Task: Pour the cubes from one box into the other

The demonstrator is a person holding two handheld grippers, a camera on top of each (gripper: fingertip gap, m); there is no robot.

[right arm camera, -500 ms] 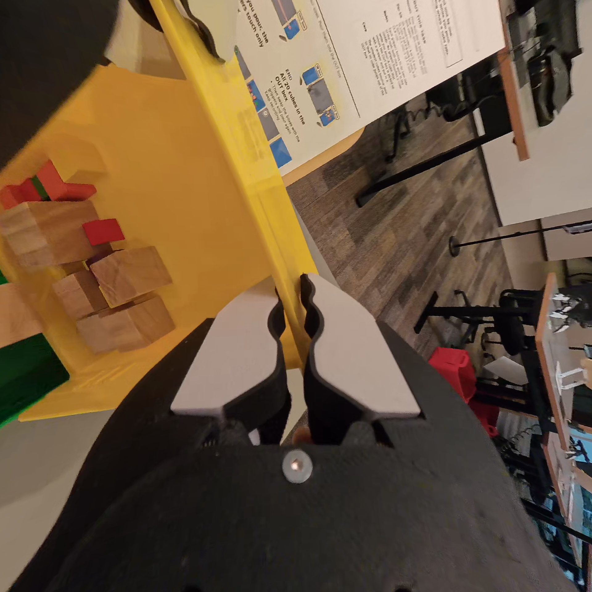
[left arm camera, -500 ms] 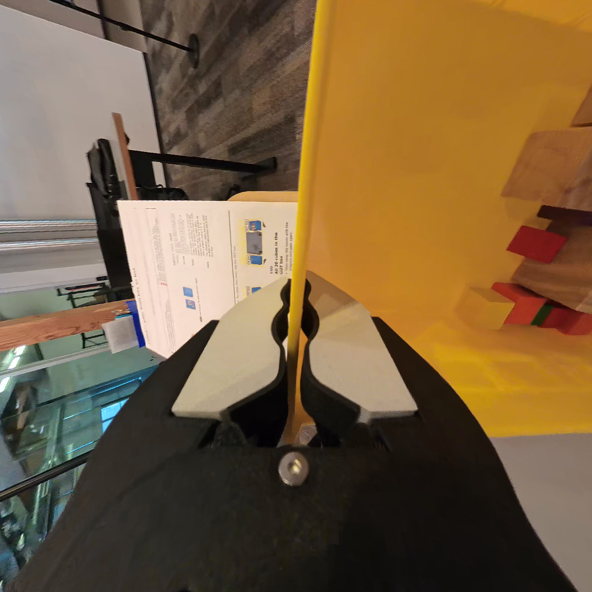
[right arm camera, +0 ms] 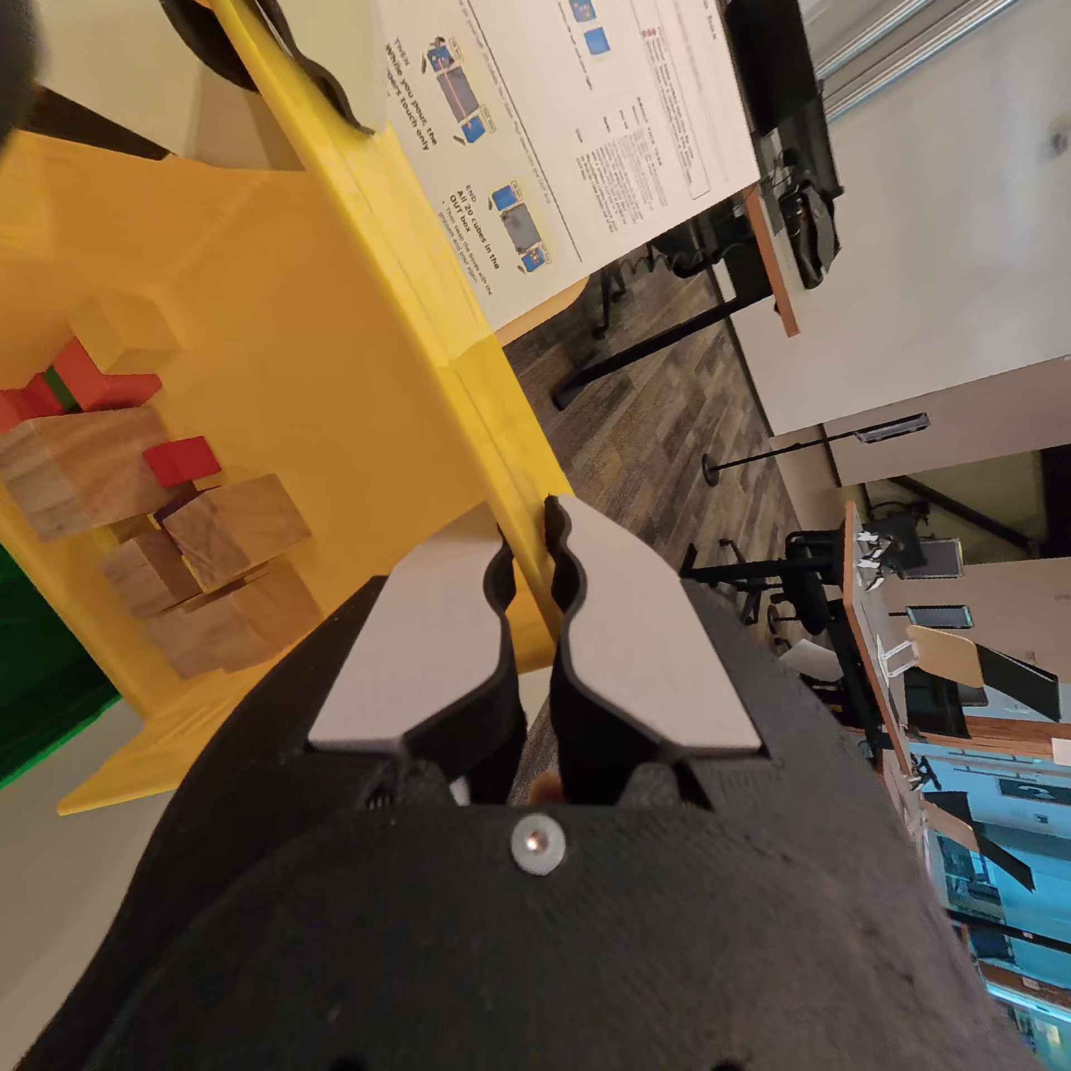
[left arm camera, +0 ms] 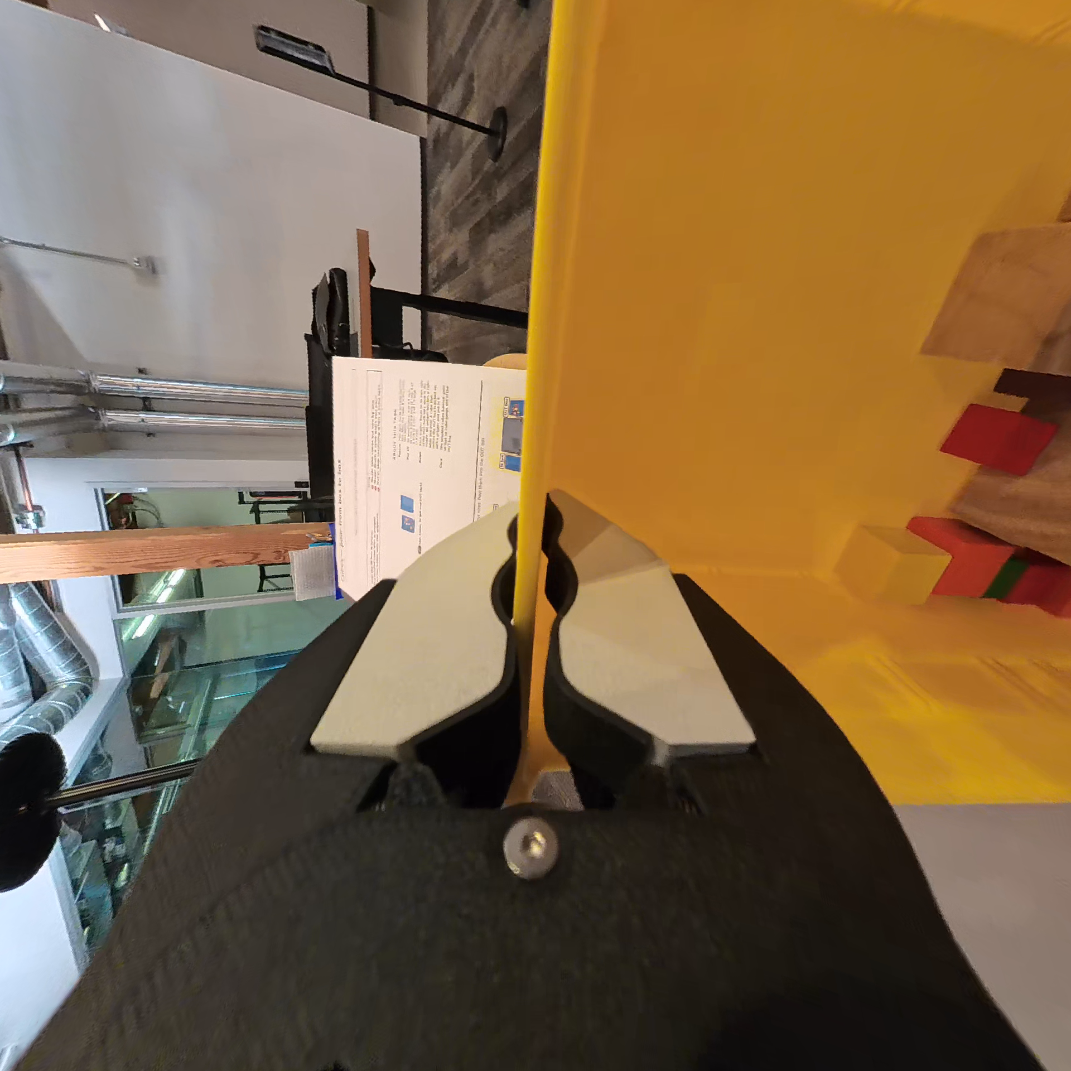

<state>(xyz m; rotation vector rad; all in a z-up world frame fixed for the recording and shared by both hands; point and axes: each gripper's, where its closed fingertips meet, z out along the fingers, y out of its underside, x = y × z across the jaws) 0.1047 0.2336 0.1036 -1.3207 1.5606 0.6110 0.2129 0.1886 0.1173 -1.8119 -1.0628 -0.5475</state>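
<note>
Both the left tool (left arm camera: pixel 530 571) and right tool (right arm camera: pixel 524 556) clamp the yellow box (left arm camera: pixel 782 290) wall, cubes (right arm camera: pixel 232 521) inside.

Grey plank floor (right arm camera: pixel 649 440), white walls (left arm camera: pixel 203 232), desks (right arm camera: pixel 869 608), silver ducts (left arm camera: pixel 174 400).

Each gripper, left gripper (left arm camera: pixel 530 556) and right gripper (right arm camera: pixel 528 550), has a black textured body, pale grey wavy-edged fingers (left arm camera: pixel 423 637) and one silver screw (left arm camera: pixel 530 858).

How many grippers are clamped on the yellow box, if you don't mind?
2: the left gripper and the right gripper both pinch the same wall of the yellow box.
</note>
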